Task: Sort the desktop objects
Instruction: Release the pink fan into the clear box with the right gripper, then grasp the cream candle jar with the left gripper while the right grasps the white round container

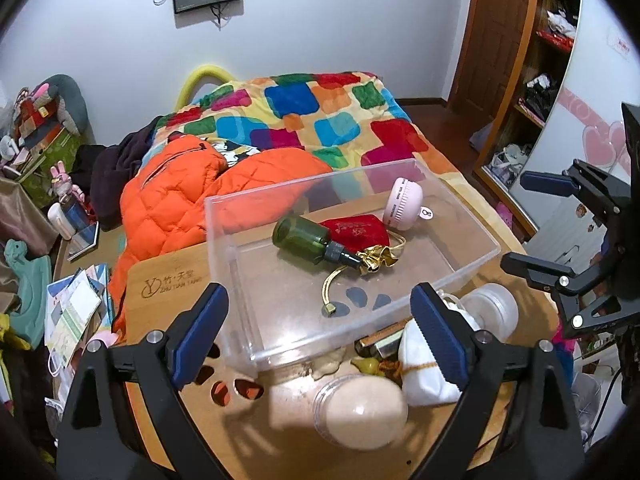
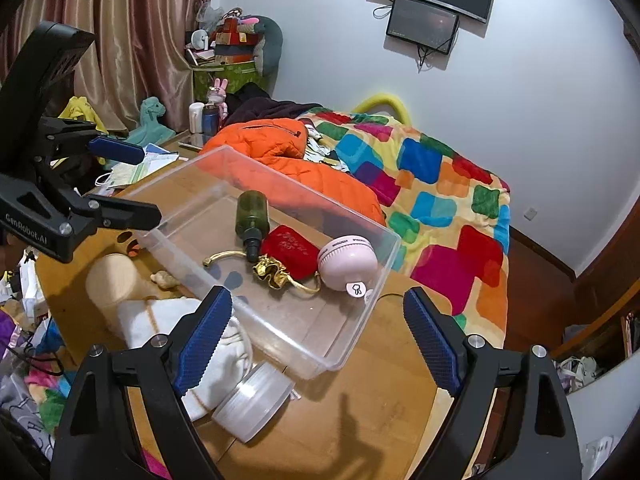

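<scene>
Tongs, left (image 1: 320, 336) and right (image 2: 318, 340), are hanging released, empty; swinging toward six o'clock risks knocking the jar (image 2: 252, 404) off the surface (image 2: 380, 420).

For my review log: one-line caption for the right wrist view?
Open right gripper above clear bin holding green bottle, red pouch, pink fan.

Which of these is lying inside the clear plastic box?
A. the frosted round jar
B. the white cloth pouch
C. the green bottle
C: the green bottle lies on the floor of the clear plastic box; the pouch and jar sit outside on the table.
</scene>
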{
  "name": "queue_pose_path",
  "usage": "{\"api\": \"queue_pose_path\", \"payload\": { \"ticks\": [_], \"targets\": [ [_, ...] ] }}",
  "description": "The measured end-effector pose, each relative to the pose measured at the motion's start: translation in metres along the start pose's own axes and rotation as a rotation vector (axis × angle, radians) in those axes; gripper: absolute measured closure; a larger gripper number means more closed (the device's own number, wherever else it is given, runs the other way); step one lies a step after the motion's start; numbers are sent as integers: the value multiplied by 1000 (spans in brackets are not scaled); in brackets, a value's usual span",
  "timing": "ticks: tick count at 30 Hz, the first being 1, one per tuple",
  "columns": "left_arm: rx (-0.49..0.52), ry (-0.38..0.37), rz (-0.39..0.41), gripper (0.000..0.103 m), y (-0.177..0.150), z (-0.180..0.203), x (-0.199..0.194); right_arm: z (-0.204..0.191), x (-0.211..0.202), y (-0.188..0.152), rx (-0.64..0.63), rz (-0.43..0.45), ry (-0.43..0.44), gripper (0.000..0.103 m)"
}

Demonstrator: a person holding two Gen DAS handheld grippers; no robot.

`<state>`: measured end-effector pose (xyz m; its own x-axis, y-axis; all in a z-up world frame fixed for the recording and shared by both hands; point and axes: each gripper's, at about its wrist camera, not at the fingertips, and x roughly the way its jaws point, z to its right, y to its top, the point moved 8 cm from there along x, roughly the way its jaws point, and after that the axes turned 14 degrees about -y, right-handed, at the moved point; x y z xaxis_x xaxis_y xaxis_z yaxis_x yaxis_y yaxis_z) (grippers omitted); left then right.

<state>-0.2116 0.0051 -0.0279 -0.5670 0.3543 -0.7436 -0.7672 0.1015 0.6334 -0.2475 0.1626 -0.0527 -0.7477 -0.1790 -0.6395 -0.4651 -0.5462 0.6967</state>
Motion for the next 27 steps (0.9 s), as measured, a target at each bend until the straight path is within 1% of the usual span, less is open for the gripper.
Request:
{"api": "queue_pose_path", "payload": {
  "ticks": [7,12,14,16,19,20,21,24,27],
  "targets": [
    [-25,17,31,8,-16,-7,-20,-3,-16,-8,19,29,-13,14],
    [-41,16,27,8,-38,-11,-24,-7,-15,-22,53,14,-10,13],
    [-37,9,31,7,-46,-9,-26,-10,-13,-29,58,7,-31,13],
    [-35,-9,34,7,-56,-6,-25,-15,-11,-38,51,10,-55,13],
    [-42,-30,39,7,-66,-2,-23,-23,-7,-50,54,3,-53,13],
    [-48,-53,37,7,-70,0,-21,-25,-6,-53,61,1,-50,13],
    [-51,-71,35,8,-74,2,-19,-26,-3,-56,77,-4,-47,13],
    [-54,-89,24,7,-84,6,-11,-24,3,-66,127,-26,-44,13],
    [-60,-106,-4,7,-96,7,1,-21,12,-77,179,-57,-31,13]
  ]
}}
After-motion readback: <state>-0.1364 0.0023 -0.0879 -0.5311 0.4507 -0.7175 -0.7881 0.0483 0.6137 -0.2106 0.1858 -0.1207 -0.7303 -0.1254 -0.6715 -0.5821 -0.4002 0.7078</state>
